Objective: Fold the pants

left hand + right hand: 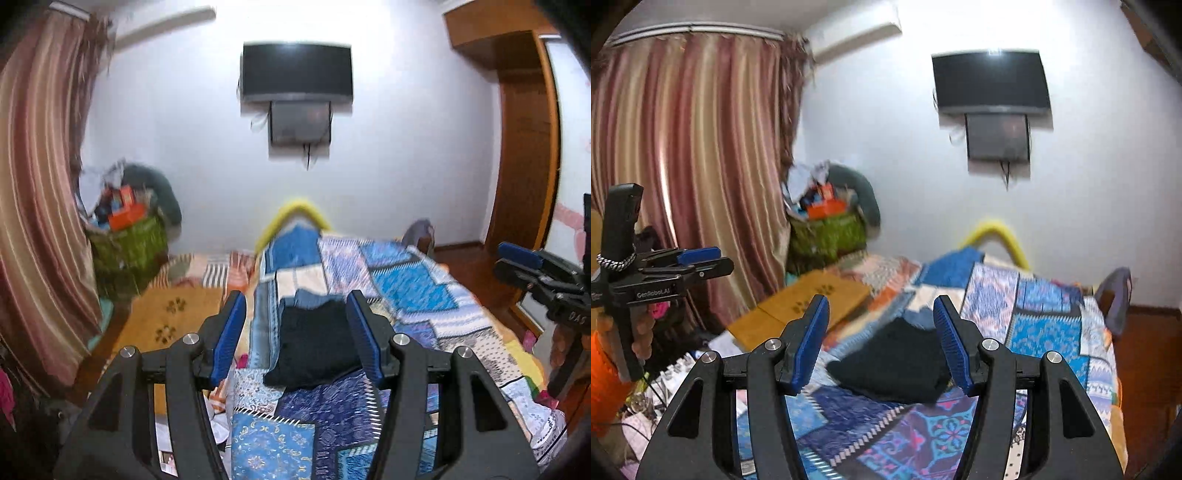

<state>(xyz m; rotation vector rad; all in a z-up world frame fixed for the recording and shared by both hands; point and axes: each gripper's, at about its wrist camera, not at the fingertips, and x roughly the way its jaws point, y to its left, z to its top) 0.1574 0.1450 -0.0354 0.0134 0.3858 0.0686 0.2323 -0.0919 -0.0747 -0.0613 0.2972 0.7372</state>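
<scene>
The dark navy pants [317,343] lie folded into a compact bundle on the patchwork quilt [406,291]; they also show in the right wrist view [897,365]. My left gripper [297,306] is open and empty, held above and short of the bundle, which shows between its blue pads [231,336]. My right gripper [881,312] is open and empty, also raised above the pants. The right gripper appears at the right edge of the left wrist view [524,262]; the left gripper appears at the left of the right wrist view [698,260].
A bed with a blue patchwork quilt [1045,325] fills the middle. A yellow mat with paw prints [173,317] lies to the left. A green basket of clutter [827,232] stands by the curtain [694,155]. A TV [297,72] hangs on the wall. A wooden wardrobe [524,147] is at right.
</scene>
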